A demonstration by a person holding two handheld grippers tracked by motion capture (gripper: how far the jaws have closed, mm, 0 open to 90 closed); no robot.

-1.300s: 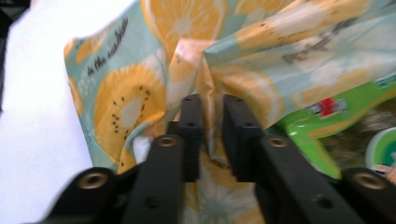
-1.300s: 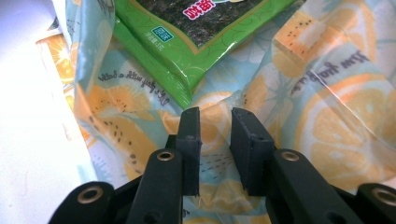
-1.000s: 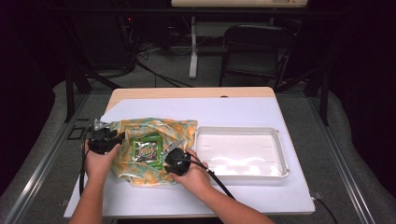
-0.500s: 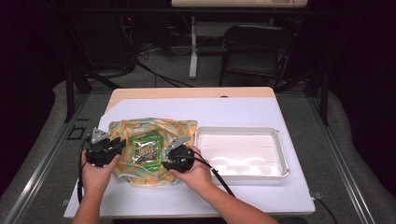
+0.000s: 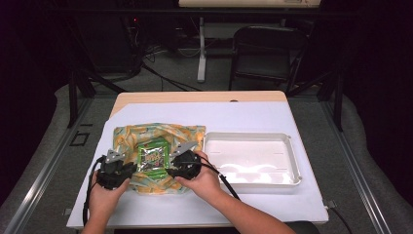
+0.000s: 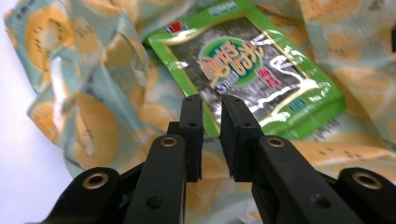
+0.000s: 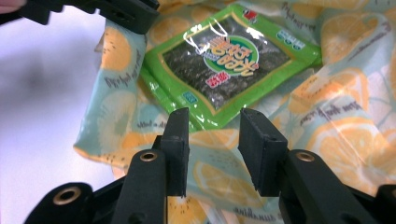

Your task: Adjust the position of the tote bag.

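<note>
Left gripper (image 6: 211, 105): in the left gripper view its black jaws rose from the bottom centre with a narrow gap between them; they had just been closing. Nothing sat between the pads, and the tips hung over the cloth just short of the packet's near edge.
Left gripper, overhead: it (image 5: 115, 168) sat at the lower left of the high view, at the cloth's left border, likely lined up to pinch the fabric or the packet's corner.
Right gripper (image 7: 215, 125): in the right gripper view its jaws stood at a middling width, wider than the left's, and had been opening slightly. Nothing was held; cloth showed through the gap.
Right gripper, overhead: it (image 5: 182, 163) lay just right of the packet, low in the frame's middle.
Seaweed snack packet (image 5: 153, 157): a green, shiny foil pack, apparently the top of a small stack, lying flat in the middle of the cloth, between the two grippers. It seemed placed there for wrapping or unwrapping.
Lemon-print cloth (image 5: 127, 135): rumpled and spread beneath the packet at centre left, its folds raised around the edges.
White tray (image 5: 292, 161): to the right of the cloth, apart from both grippers, probably waiting to receive the packets.
Table (image 5: 243, 114): its white cover carried everything; the far edge showed bare wood.
</note>
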